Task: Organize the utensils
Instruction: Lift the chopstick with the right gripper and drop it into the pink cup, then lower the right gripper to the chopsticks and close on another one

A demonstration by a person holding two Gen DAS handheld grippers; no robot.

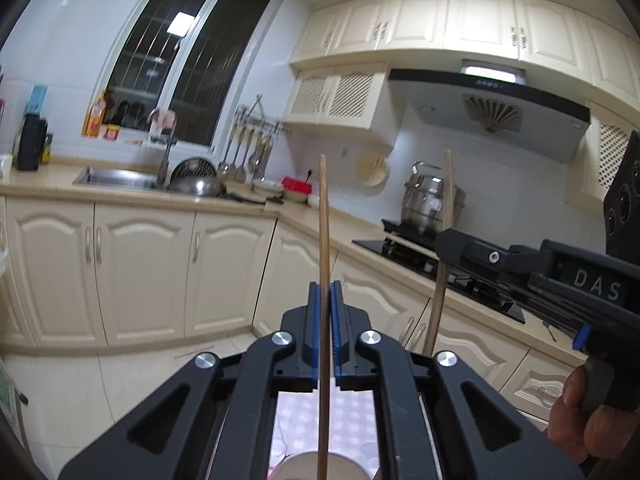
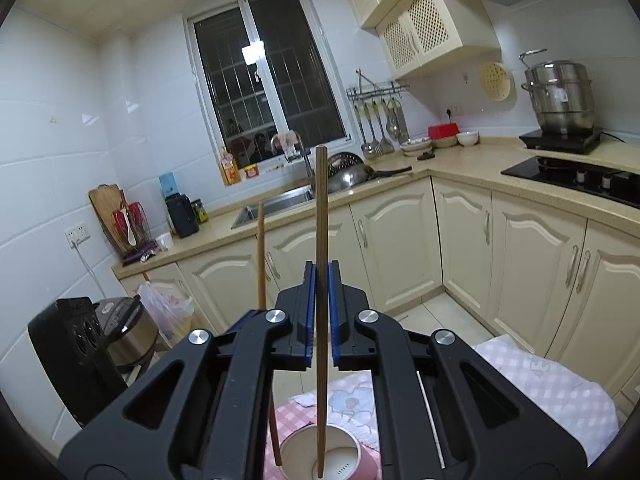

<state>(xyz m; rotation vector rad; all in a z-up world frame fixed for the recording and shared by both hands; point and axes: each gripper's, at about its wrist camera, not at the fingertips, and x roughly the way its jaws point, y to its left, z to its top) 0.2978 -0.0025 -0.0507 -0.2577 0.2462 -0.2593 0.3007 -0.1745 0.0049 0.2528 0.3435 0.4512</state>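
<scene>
Pinching upright chopstick (image 2: pixel 321 264) between right hand-held gripper (image 2: pixel 320 304) pads, above cup (image 2: pixel 352 456).

Two upright chopsticks (image 2: pixel 321 264) (image 2: pixel 261 256) crowd cup mouth (image 2: pixel 320 446); right tongs (image 1: pixel 452 240) beside left tongs (image 1: pixel 325 300).

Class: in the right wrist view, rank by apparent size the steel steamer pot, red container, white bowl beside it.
1. steel steamer pot
2. red container
3. white bowl
The pot stands nearer the camera, so its lead is partly perspective.
</scene>
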